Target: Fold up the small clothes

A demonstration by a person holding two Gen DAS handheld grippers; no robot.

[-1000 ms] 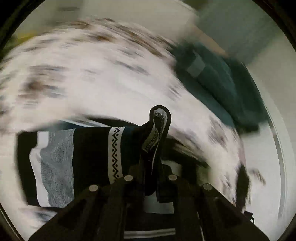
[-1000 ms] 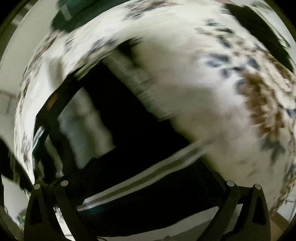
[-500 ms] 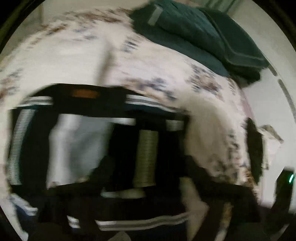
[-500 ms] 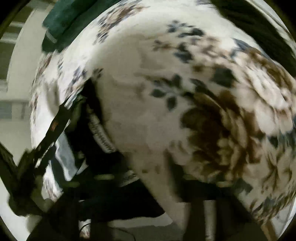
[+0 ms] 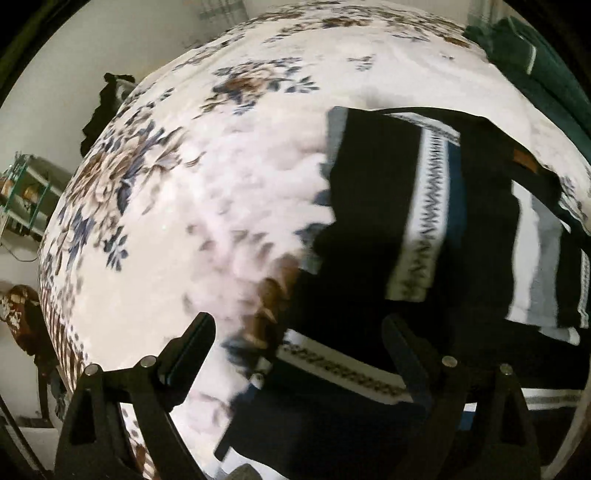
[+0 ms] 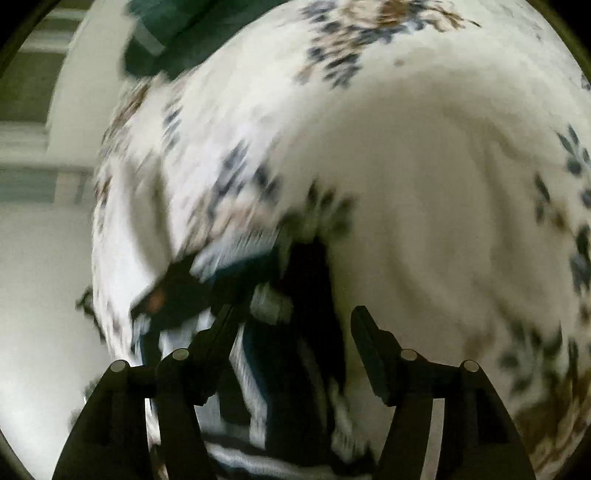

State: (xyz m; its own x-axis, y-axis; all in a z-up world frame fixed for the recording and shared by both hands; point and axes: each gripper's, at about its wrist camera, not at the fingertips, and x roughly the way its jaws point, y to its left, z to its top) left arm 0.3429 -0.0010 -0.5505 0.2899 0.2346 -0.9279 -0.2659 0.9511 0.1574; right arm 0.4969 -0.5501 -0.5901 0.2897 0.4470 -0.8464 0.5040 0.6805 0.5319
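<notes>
A small black garment with white patterned bands and grey panels [image 5: 424,206] lies folded on a white flowered bedspread [image 5: 221,166]. It fills the right half of the left wrist view. My left gripper [image 5: 299,328] is open and empty, its fingers apart just above the garment's near left edge. In the blurred right wrist view the same garment [image 6: 266,314] lies low and left of centre. My right gripper [image 6: 295,325] is open and empty, hovering over the garment's edge.
A dark green folded cloth [image 5: 535,74] lies at the bedspread's far right corner; it shows in the right wrist view [image 6: 166,33] at top left. A black item [image 5: 107,107] hangs at the bed's left edge. A shelf [image 5: 26,192] stands beyond.
My left gripper was shut on a fold of the garment a second ago; now both grippers are open and the garment lies on the bed. Both cameras swung quickly.
</notes>
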